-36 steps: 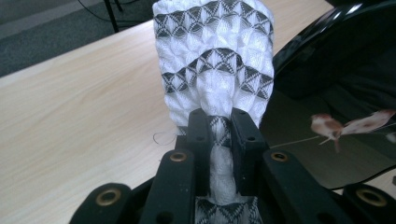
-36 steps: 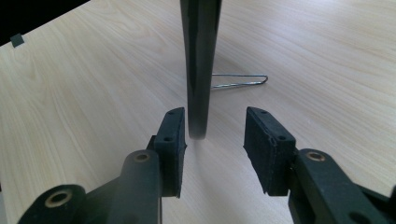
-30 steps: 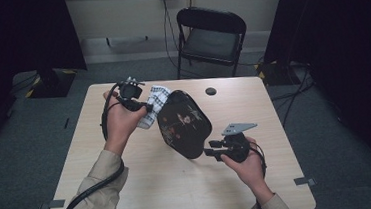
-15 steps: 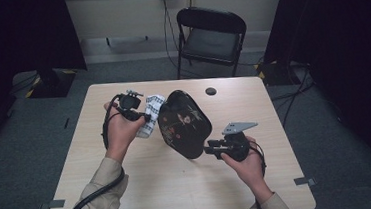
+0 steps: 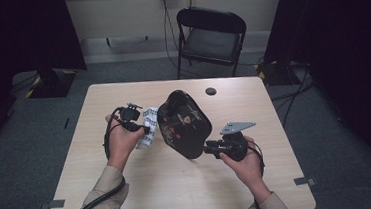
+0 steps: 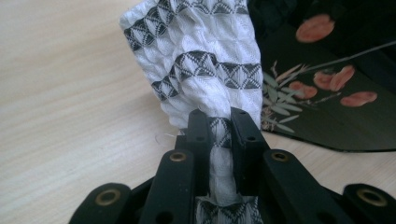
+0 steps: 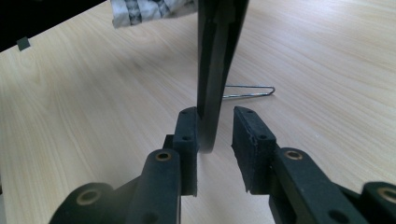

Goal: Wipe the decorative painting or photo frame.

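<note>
A black oval tray (image 5: 182, 122) with a red flower pattern stands tilted on its rim at the middle of the table. My left gripper (image 5: 143, 130) is shut on a bunched white cloth (image 5: 148, 121) with black patterned bands, right beside the tray's left edge. The left gripper view shows the cloth (image 6: 201, 60) pinched between the pads, with the tray (image 6: 322, 107) behind it. My right gripper (image 5: 208, 147) is at the tray's lower right rim. Its jaws have just been closing around the rim (image 7: 215, 56). The left pad touches the rim and a gap shows at the right pad.
A thin wire loop (image 7: 247, 91) lies on the table behind the tray's rim. A small dark round object (image 5: 211, 91) sits near the far edge of the wooden table (image 5: 180, 185). A black folding chair (image 5: 211, 37) stands beyond the table.
My left hand has come down with the cloth, ending lower beside the tray's left edge. The right hand and the tray have kept their place.
</note>
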Motion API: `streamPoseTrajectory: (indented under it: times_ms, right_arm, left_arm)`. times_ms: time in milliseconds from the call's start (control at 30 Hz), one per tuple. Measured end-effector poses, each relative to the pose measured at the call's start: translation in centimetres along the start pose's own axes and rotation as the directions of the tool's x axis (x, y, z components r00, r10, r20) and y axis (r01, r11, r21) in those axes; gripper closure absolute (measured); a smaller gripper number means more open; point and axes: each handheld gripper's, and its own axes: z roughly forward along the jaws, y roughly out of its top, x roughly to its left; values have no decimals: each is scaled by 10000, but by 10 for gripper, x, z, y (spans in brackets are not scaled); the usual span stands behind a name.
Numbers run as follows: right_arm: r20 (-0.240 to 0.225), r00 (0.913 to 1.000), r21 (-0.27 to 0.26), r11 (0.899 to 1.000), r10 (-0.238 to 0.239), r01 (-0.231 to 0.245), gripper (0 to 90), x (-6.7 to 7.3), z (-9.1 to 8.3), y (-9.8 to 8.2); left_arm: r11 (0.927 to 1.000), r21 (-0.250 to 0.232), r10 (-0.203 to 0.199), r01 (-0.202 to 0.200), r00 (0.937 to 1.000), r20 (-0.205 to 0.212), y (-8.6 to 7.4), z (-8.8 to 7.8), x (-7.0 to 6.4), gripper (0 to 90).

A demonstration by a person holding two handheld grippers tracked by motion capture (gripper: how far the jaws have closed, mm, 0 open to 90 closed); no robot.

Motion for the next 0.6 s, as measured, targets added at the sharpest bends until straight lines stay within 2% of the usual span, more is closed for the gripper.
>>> streamPoseTrajectory:
  times_ms: [400,600]
  right_arm:
    - [-106,9999,-44,10000,29,-29,747,0,1,3]
    - [-83,9999,-67,10000,57,-58,747,0,2,3]
  left_arm:
    - [9995,282,-150,144,9997,194,-16,15,-1,799]
    - [9993,378,-86,74,9995,296,-20,19,-4,799]
